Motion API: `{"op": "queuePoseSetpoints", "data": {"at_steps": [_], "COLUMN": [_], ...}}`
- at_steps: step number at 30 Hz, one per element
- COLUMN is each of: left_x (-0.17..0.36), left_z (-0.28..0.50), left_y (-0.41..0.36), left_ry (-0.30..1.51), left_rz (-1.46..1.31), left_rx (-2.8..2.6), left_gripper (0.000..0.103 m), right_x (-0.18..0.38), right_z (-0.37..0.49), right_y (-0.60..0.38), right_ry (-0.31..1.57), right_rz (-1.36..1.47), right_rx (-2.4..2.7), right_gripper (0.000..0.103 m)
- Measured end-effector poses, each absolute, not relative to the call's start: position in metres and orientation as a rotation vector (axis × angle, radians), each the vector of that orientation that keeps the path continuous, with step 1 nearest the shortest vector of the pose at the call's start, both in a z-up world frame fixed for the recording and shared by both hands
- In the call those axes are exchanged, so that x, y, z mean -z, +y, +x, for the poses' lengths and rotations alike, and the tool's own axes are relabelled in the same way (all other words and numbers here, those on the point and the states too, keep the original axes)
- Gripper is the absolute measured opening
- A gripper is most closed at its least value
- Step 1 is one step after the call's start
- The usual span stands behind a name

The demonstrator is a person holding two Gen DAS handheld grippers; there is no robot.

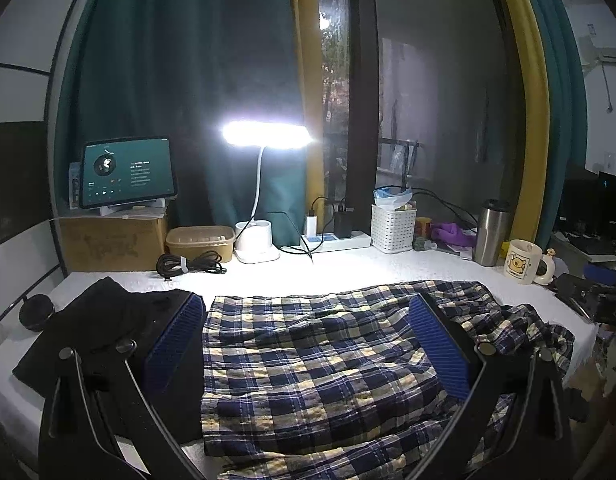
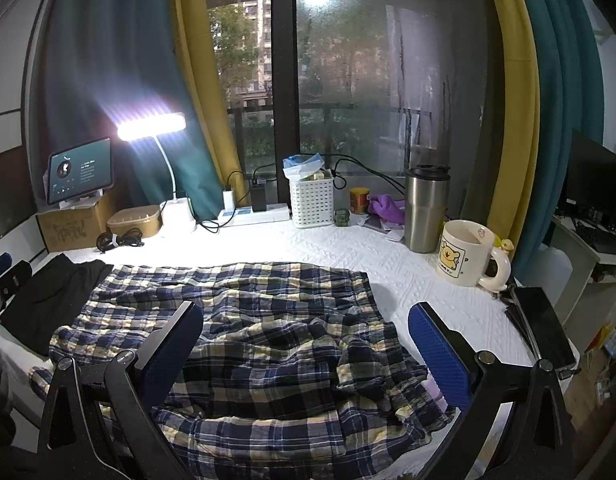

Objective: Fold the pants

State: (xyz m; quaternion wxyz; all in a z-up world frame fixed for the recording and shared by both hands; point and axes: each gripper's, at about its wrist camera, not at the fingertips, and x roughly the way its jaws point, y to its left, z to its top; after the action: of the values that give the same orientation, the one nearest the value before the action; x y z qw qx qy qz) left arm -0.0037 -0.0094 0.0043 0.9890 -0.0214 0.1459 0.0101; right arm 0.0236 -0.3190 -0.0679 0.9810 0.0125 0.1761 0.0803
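Both the left gripper (image 1: 308, 344) and right gripper (image 2: 308, 344) hang released over plaid pants (image 2: 243, 320) stretched left-right.

Home bedroom/study corner: curtains (image 2: 107, 60) at balcony window (image 2: 348, 60), desk lamp (image 1: 265, 134), tablet (image 1: 127, 172), mug (image 2: 466, 252), power strip (image 2: 255, 214) on worktop (image 2: 348, 248).

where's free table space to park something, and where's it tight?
Biggest bare patch: white table cover between the plaid pants, the white basket and the mug. A narrower lit strip runs between the pants' far edge and the power strip. Crowded: the back row by the window, and the left side, where a black garment lies beside the pants.
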Motion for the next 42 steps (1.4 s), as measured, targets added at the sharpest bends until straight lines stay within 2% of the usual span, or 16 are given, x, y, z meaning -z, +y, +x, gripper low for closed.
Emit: {"op": "queuePoseSetpoints", "data": {"at_steps": [42], "left_x": [-0.0044], "left_z": [-0.0088], "left_y": [-0.0128], "left_ry": [0.275], "left_rz": [-0.032], "left_rx": [-0.019], "left_gripper": [0.102], "right_x": [0.0642], "right_z": [0.0230], "right_y": [-0.3170], "right_ry": [0.351], "right_rz": [0.026], "right_rx": [-0.166], "right_gripper": [0.103]}}
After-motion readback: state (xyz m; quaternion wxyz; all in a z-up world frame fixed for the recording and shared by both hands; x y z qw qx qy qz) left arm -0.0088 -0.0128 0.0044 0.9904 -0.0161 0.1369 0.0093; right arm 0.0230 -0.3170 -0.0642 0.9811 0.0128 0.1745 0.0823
